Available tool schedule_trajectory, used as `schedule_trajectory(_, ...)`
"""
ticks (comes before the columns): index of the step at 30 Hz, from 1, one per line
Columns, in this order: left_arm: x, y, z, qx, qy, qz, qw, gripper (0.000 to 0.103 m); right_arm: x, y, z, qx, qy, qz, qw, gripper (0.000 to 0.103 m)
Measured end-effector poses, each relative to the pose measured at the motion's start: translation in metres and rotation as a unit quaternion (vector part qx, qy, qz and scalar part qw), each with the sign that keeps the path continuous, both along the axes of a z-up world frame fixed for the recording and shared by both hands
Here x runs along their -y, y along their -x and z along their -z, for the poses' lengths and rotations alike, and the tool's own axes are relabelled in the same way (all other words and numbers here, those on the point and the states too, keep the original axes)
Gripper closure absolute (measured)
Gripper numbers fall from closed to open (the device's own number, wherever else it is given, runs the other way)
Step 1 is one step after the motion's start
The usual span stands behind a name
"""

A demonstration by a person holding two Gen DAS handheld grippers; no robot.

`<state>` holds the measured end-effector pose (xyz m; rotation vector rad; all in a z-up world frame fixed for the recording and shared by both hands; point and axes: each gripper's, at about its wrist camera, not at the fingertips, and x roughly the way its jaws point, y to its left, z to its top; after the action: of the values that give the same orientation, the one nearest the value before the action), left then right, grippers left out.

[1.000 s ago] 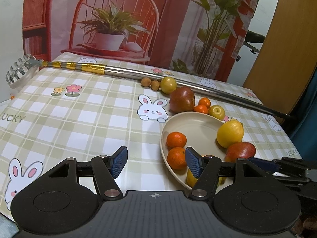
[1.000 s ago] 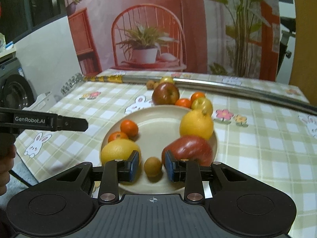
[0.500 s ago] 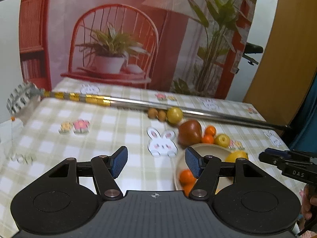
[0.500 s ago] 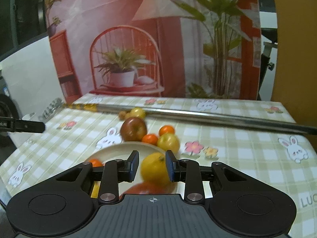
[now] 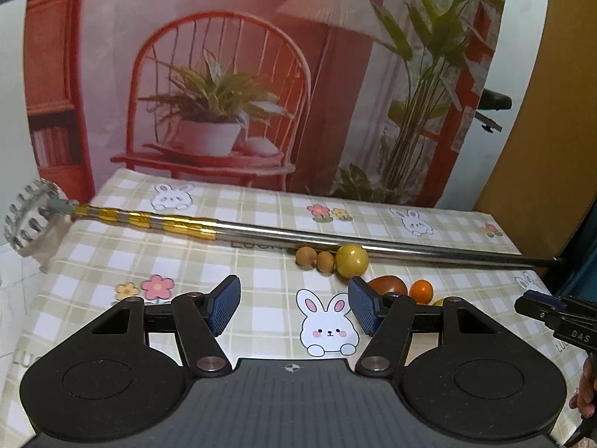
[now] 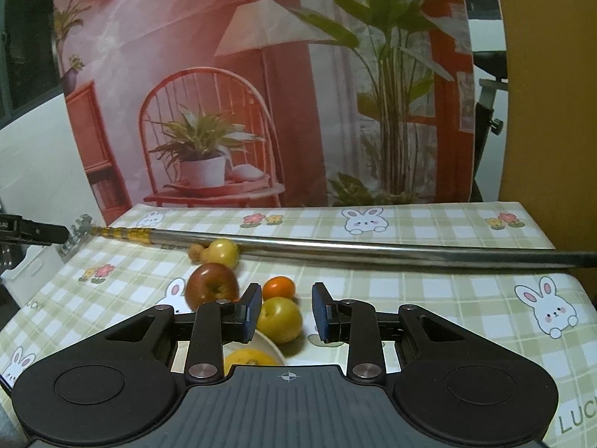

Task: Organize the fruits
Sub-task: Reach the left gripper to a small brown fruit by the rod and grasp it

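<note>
Readable lettering: two words, both partly cut off

In the left wrist view, white letters "DAS" stand on the black body of the right gripper [image 5: 559, 321], off to the right of the left gripper's right finger [image 5: 363, 308]. In the right wrist view, the checked tablecloth [image 6: 429, 298] carries grey letters "LUCK", cut by the frame edge, at the lower right beyond the right finger [image 6: 322, 313], and "LUCKY" faintly at the far left, beyond the left finger [image 6: 252, 311]. Print under the metal pole [image 5: 373, 242] in the left wrist view is too hidden to read.
</note>
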<state>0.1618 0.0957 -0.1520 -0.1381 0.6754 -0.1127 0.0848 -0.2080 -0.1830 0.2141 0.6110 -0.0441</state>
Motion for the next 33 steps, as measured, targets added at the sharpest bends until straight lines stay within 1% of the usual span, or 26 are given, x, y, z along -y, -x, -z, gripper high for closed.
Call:
schedule_trajectory(2,0.003,-0.012,0.008,-0.011,0.004,0.005,0.9999,0.040,0.003,-0.004,0.004,-0.003,-0.003,0.003,1.000,0.074)
schedule_trajectory(4,0.006,-0.026,0.016,-0.021,0.011,0.012,0.9996,0.048,0.004,-0.005,0.008,-0.007,-0.005,0.004,1.000,0.075)
schedule_trajectory(5,0.007,-0.033,0.020,-0.025,0.017,0.016,0.9994,0.050,0.005,-0.007,0.009,-0.009,-0.006,0.005,1.000,0.075)
schedule_trajectory(7,0.009,-0.048,0.028,-0.032,0.035,0.017,0.9987,0.056,0.007,-0.010,0.013,-0.014,-0.006,0.006,1.000,0.075)
schedule_trajectory(9,0.009,-0.067,0.037,-0.048,0.056,0.012,0.9972,0.057,0.010,-0.013,0.017,-0.019,-0.013,0.009,1.000,0.074)
schedule_trajectory(10,0.009,-0.077,0.041,-0.056,0.065,0.007,0.9963,0.060,0.013,-0.014,0.019,-0.021,-0.018,0.012,1.000,0.074)
schedule_trajectory(11,0.009,-0.086,0.046,-0.064,0.075,0.001,0.9951,0.061,0.015,-0.016,0.020,-0.022,-0.022,0.015,0.999,0.074)
schedule_trajectory(14,0.008,-0.114,0.057,-0.081,0.107,-0.014,0.9908,0.061,0.022,-0.020,0.024,-0.024,-0.032,0.025,0.999,0.074)
schedule_trajectory(17,0.009,-0.137,0.068,-0.097,0.124,-0.026,0.9871,0.061,0.026,-0.023,0.026,-0.025,-0.036,0.027,0.999,0.074)
schedule_trajectory(21,0.012,-0.158,0.083,-0.120,0.124,-0.037,0.9844,0.062,0.030,-0.026,0.028,-0.027,-0.042,0.028,0.998,0.074)
schedule_trajectory(24,0.012,-0.167,0.092,-0.130,0.133,-0.043,0.9815,0.063,0.034,-0.029,0.031,-0.030,-0.048,0.028,0.998,0.074)
schedule_trajectory(29,0.015,-0.178,0.098,-0.133,0.132,-0.050,0.9811,0.063,0.037,-0.033,0.034,-0.035,-0.055,0.028,0.997,0.074)
schedule_trajectory(33,0.016,-0.183,0.101,-0.137,0.138,-0.055,0.9794,0.063,0.038,-0.033,0.037,-0.038,-0.058,0.027,0.997,0.074)
